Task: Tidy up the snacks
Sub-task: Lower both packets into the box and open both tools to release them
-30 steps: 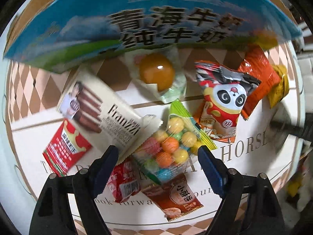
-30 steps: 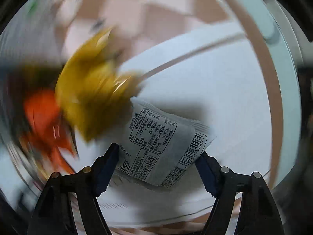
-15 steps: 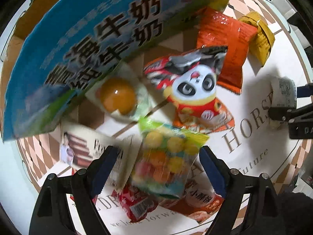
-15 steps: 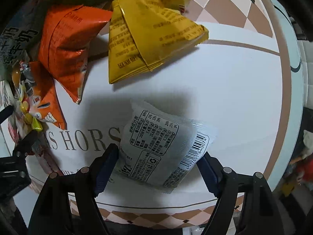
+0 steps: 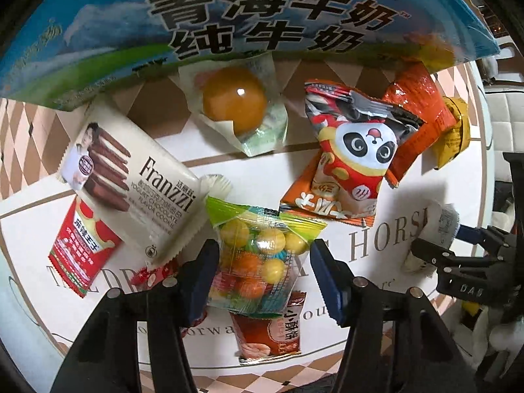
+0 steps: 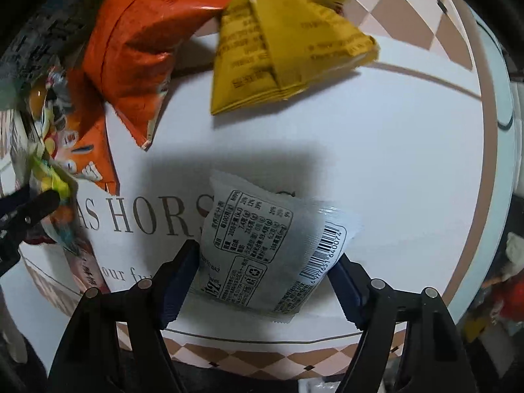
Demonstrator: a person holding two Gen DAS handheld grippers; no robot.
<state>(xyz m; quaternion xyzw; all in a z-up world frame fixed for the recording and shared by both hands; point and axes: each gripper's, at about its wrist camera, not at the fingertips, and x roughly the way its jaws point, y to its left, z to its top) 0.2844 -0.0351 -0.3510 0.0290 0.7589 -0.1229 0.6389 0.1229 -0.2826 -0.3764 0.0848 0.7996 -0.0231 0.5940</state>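
Observation:
My left gripper [image 5: 262,271] is shut on a clear green-topped bag of coloured candy balls [image 5: 258,255], held just above the table. My right gripper [image 6: 265,271] is shut on a white snack packet with a barcode [image 6: 271,249]; it also shows at the right of the left wrist view [image 5: 439,229]. On the table lie a Franzzi cookie pack [image 5: 131,180], a yolk-coloured ball in a clear wrapper [image 5: 234,104], a panda packet [image 5: 353,157], an orange packet [image 6: 134,52] and a yellow packet [image 6: 285,42].
A blue and green milk carton box [image 5: 229,26] stands along the far side. A red sachet [image 5: 82,242] lies at the left and a brown sachet [image 5: 271,334] under the candy bag. The table's checkered edge [image 6: 262,357] is close below my right gripper.
The left wrist view swung left and back to square; my left jaws have closed in on the candy bag. My right gripper still holds the white packet and has steadied over the table.

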